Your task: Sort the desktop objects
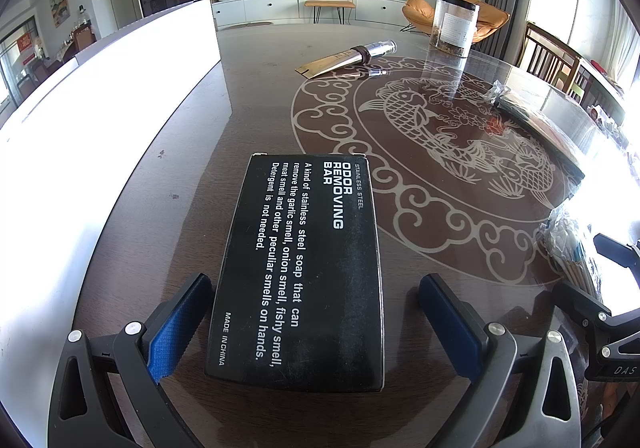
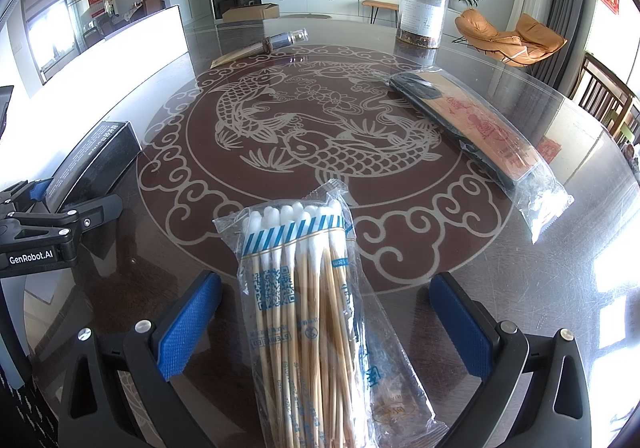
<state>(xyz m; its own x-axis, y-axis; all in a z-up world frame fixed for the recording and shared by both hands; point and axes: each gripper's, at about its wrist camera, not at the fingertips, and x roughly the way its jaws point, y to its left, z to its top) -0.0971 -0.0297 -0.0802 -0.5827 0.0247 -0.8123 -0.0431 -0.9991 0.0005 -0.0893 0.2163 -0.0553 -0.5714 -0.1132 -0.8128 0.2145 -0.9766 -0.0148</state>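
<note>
Straddling a black box (image 1: pixel 298 272) lying flat on the glass table (image 1: pixel 400 288), left gripper (image 1: pixel 314 324) held low and level, jaws wide apart, left pad just beside the box edge, right pad clear of it, gripping nothing. Angled low likewise, right gripper (image 2: pixel 326 322) spread wide around a bag of cotton swabs (image 2: pixel 308 308) lying between its pads, neither touching. Farther ahead of the right gripper, a wrapped flat packet (image 2: pixel 480 131), a clear jar (image 2: pixel 422 13) and a silver tube (image 2: pixel 276 41)
</note>
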